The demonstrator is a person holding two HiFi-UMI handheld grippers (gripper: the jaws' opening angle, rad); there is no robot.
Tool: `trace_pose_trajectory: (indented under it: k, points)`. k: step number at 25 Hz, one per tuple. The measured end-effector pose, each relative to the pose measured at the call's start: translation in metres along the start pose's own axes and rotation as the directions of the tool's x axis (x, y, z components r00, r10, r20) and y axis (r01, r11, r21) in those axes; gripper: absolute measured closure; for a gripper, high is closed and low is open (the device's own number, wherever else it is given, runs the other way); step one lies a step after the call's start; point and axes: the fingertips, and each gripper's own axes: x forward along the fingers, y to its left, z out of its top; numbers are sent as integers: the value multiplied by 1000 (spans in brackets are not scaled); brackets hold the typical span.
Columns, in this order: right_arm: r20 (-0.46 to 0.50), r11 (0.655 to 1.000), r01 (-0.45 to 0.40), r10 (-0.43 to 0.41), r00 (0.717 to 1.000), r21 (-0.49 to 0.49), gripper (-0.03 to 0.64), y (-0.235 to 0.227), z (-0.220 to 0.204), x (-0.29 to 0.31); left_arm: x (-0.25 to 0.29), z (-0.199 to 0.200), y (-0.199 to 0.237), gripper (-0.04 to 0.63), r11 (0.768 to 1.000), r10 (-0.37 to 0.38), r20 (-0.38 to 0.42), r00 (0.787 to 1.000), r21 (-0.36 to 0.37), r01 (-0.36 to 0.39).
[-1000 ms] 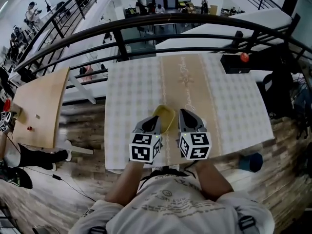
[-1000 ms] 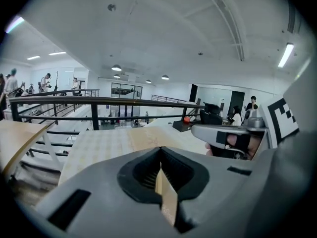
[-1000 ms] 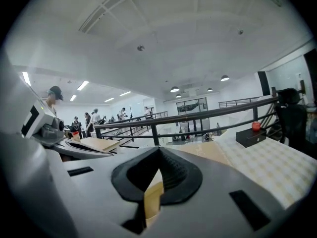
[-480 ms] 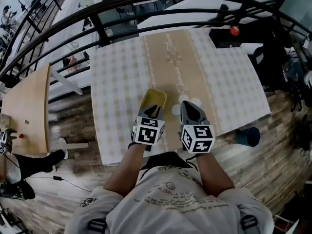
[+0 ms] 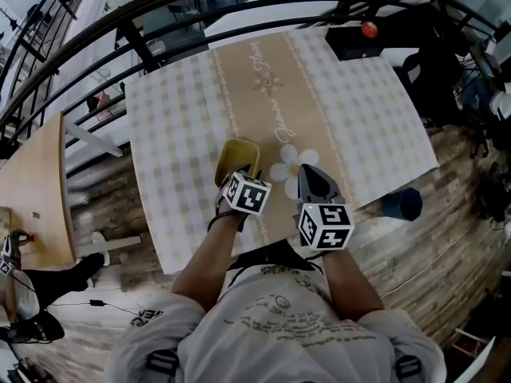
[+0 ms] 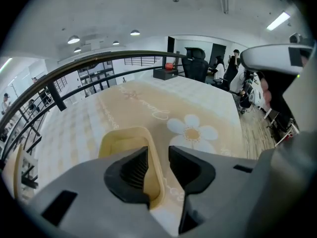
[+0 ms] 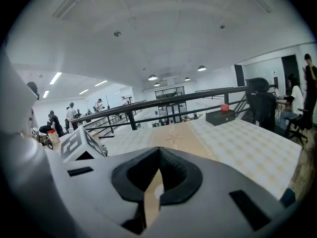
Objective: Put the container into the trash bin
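A shallow yellow container [image 5: 237, 156] lies on the checked tablecloth [image 5: 168, 134], near the table's front edge. My left gripper [image 5: 238, 175] points steeply down at its near end. In the left gripper view the jaws are opening, and the container's [image 6: 119, 142] right wall runs up between them, one pad inside and one outside. A thin gap shows beside the wall, so the left gripper [image 6: 158, 157] is open. To the right, my right gripper [image 5: 308, 175] hovers over a printed flower, shut [image 7: 158, 152] and holding nothing. A dark blue bin [image 5: 402, 204] stands on the floor by the table's right front corner.
A black box with a red object on top [image 5: 361, 37] sits at the table's far right corner. A dark railing [image 5: 120, 30] curves behind the table. A wooden table [image 5: 32, 190] stands to the left. Chairs and gear crowd the right side [image 5: 447, 70].
Both grippers have come down toward the table. The left one dropped further and tilted steeply onto the container's near end. The container has stayed in its place on the cloth.
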Motion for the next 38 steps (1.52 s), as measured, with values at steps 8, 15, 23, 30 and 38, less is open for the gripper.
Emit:
trace_pose_trajectory:
  k: [8,15,23,30,38]
  points:
    - [-1,999,31,-31,1000,7,614,-21,4,1,41,-17,0,480,1000,-3,-146,989,5,4]
    - [-1,999,43,-43,999,21,614,-33,7,4,53,-27,5,482,1000,-2,-218,976,0,2]
    - [4,999,41,-41,999,21,614,-34,11,6,47,-27,14,578,997,67,-232,970,55,-56]
    - [4,1000,22,-22,1000,13,614,-24,14,10,31,-18,17,586,995,79,-193,978,67,-67]
    - [15,1000,-14,14,1000,-2,615,-8,21,17,-4,9,21,588,998,68,-95,993,16,-67]
